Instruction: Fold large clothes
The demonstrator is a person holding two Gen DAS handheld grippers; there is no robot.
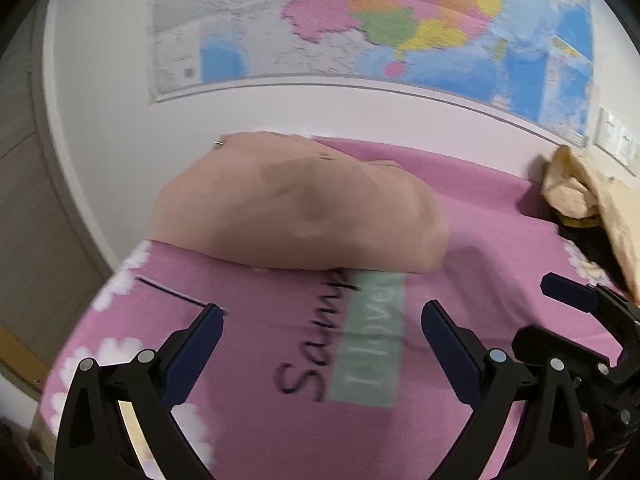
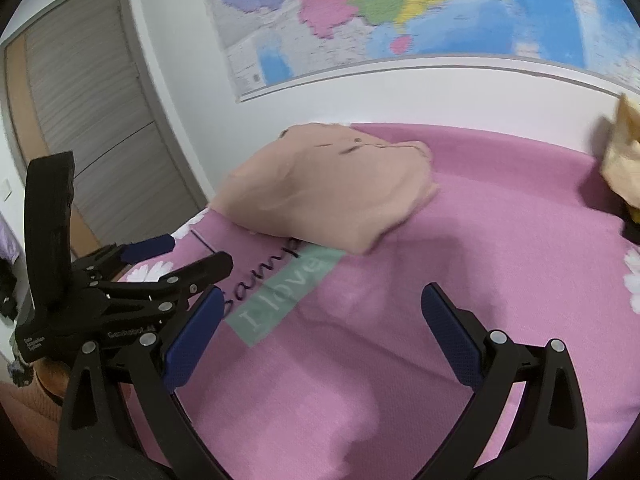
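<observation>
Pink bedding [image 2: 460, 240] is covering the whole work surface, with white flowers at the edges, and a big coloured wall map [image 1: 360, 20] is hanging behind it. Printing on the cover is reading "I love" on a green strip [image 2: 280, 296] beside black script starting "Samp", the rest hiding under the folded peach garment [image 1: 296, 204]. That garment is lying ahead of both your tools, well apart from the tips. Your left gripper [image 1: 320, 328] and right gripper [image 2: 320, 308] are both gaping wide, holding nothing. Beige fabric [image 1: 580, 188] at the far right is getting cut off, blurry.
</observation>
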